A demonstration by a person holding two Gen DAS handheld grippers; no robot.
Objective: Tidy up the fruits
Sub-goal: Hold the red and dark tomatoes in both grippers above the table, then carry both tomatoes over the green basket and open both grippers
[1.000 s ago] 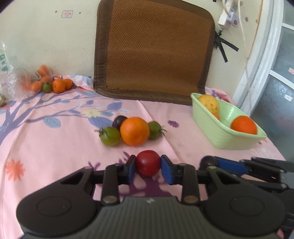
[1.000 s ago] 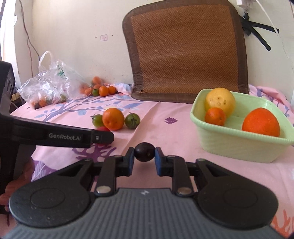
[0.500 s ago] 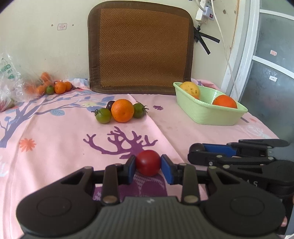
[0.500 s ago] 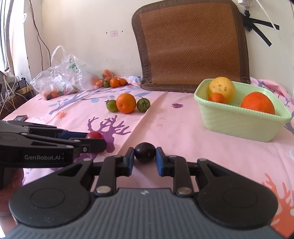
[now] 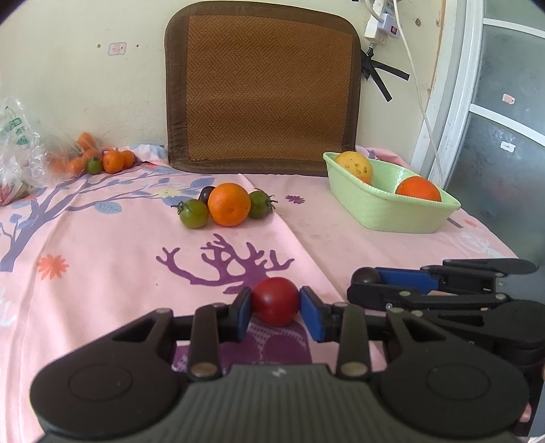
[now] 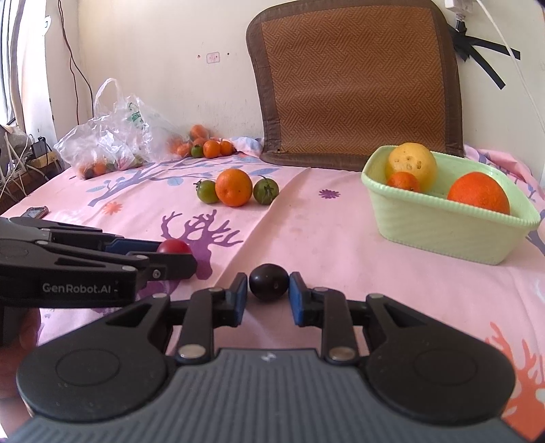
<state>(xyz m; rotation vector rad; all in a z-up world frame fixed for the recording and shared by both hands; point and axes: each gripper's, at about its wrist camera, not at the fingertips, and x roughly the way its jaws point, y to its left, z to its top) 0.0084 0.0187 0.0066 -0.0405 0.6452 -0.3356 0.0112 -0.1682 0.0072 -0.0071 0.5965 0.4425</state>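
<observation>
My left gripper [image 5: 276,308] is shut on a red tomato [image 5: 275,300], low over the pink tablecloth near its front. My right gripper [image 6: 267,294] has a dark purple fruit [image 6: 268,281] between its pads, with small gaps on both sides; the fruit seems to rest on the cloth. The right gripper also shows in the left wrist view [image 5: 366,277], just right of the left one. An orange [image 5: 229,203] with two green tomatoes [image 5: 193,213] and a dark fruit [image 5: 205,193] lies mid-table. A green basket [image 6: 442,225] holds a yellow fruit [image 6: 413,163] and two oranges.
A brown woven mat [image 5: 262,88] leans on the back wall. Small oranges [image 6: 211,148] and a plastic bag [image 6: 112,143] of fruit lie at the back left. A phone [image 6: 34,213] lies at the left edge. A power strip and cables [image 5: 383,24] hang at the right.
Both grippers have pulled back from the fruit cluster toward the table's front. The right gripper's pads have opened slightly off the dark fruit. The left still clamps the red tomato.
</observation>
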